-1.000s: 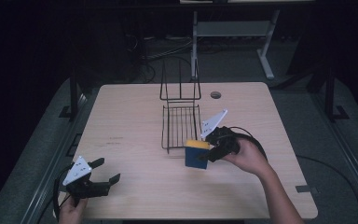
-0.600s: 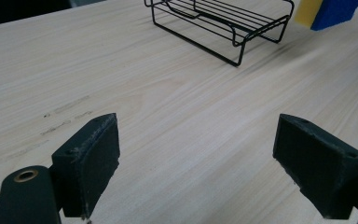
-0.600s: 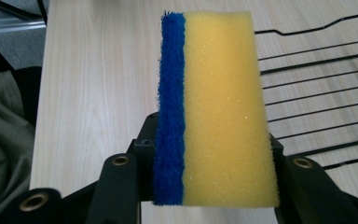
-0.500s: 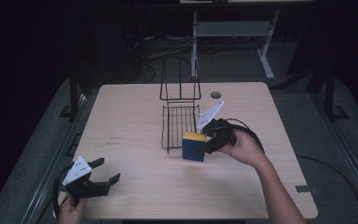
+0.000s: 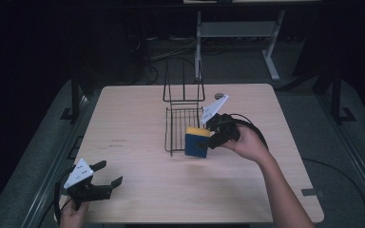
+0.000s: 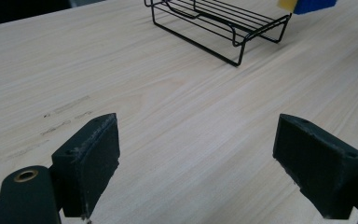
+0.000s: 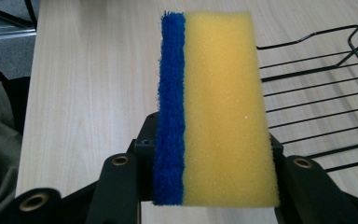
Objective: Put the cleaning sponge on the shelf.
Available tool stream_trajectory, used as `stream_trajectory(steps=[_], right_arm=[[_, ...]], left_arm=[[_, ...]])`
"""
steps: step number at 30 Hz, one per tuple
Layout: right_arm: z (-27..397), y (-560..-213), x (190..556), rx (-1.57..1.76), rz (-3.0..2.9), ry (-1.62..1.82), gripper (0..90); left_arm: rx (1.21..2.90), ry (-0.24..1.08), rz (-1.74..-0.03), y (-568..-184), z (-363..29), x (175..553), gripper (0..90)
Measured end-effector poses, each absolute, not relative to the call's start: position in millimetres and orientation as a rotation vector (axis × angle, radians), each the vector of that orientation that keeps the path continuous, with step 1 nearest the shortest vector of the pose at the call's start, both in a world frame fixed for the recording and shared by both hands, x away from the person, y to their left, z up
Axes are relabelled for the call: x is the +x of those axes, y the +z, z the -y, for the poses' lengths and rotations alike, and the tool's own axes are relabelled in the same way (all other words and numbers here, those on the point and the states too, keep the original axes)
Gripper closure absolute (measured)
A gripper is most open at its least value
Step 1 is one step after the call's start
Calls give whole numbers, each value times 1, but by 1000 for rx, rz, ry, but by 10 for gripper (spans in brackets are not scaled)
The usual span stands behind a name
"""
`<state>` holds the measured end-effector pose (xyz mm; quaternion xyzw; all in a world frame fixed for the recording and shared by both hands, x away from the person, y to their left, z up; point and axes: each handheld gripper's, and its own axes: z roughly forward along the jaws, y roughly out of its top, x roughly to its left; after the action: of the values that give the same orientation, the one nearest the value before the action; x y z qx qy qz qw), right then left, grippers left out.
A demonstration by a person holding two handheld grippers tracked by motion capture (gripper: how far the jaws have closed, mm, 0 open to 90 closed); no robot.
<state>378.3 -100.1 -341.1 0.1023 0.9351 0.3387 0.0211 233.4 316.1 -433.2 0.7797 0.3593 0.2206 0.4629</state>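
The right gripper (image 5: 212,138) clamps a sponge (image 5: 197,141) by its flat faces, held at the near corner of the wire rack (image 5: 183,127). It looks light, soft and squashy, so a mid-body grip suits. The left gripper (image 5: 108,175) stands open, well away from the rack.

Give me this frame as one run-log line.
right gripper: shut on sponge, lifted beside wire rack | left gripper: open, nothing between jaws, near table front-left corner | sponge not in rack

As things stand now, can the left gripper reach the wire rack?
Probably yes: the left gripper is open, and bare table lies between it and the wire rack.
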Motion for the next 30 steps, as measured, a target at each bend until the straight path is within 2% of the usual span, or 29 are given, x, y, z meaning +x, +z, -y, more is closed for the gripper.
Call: stream_trajectory(steps=[30], right_arm=[[113, -341, 420, 427, -2869, 1085, 560]], left_arm=[[1925, 537, -878, -434, -316, 235, 141]])
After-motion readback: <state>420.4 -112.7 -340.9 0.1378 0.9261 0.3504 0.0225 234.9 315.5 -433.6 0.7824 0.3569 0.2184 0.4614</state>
